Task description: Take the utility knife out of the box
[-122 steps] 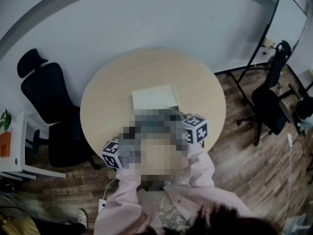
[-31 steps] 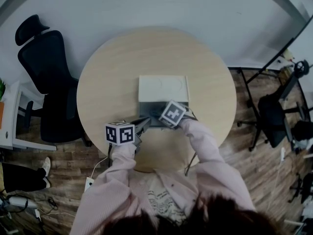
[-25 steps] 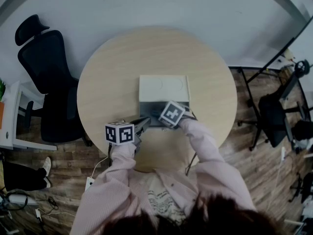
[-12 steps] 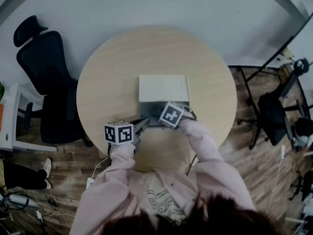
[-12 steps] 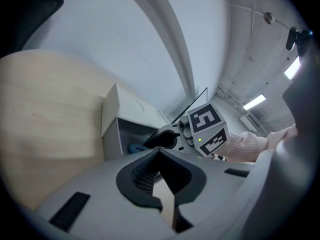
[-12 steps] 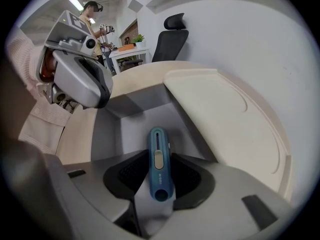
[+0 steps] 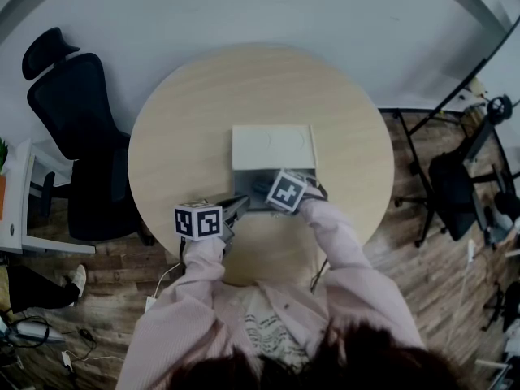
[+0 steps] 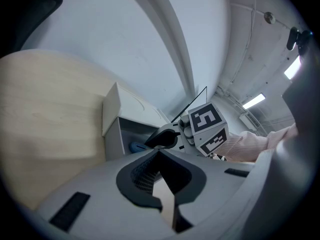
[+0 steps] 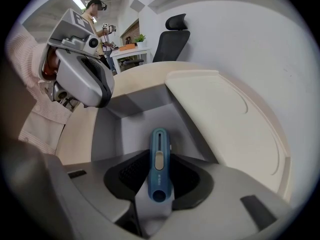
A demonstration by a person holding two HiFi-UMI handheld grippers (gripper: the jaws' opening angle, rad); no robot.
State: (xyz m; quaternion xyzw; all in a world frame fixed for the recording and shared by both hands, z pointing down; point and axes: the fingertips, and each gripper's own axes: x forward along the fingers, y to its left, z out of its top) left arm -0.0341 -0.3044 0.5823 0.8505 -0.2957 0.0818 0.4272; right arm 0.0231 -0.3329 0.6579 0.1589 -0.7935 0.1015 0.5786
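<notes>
A person in pink sleeves (image 7: 341,250) works at a round wooden table (image 7: 187,128); the grey box (image 7: 244,179) lies open, its white lid (image 7: 272,146) folded flat on the far side. The right gripper (image 9: 158,184) points steeply down into the box; its jaws have just been closing and now clasp the blue utility knife (image 9: 159,149), which lies on the box floor. In the head view its marker cube (image 7: 286,190) covers the knife. The left gripper (image 8: 160,154) sits just beside the box's near left corner, jaws together with nothing between them. Black office chairs stand to the left (image 7: 73,136) and right (image 7: 455,185) on a wooden floor (image 7: 406,250). Another person (image 9: 92,14) stands by a white desk with a plant (image 9: 139,38). Small print on the knife cannot be read.
</notes>
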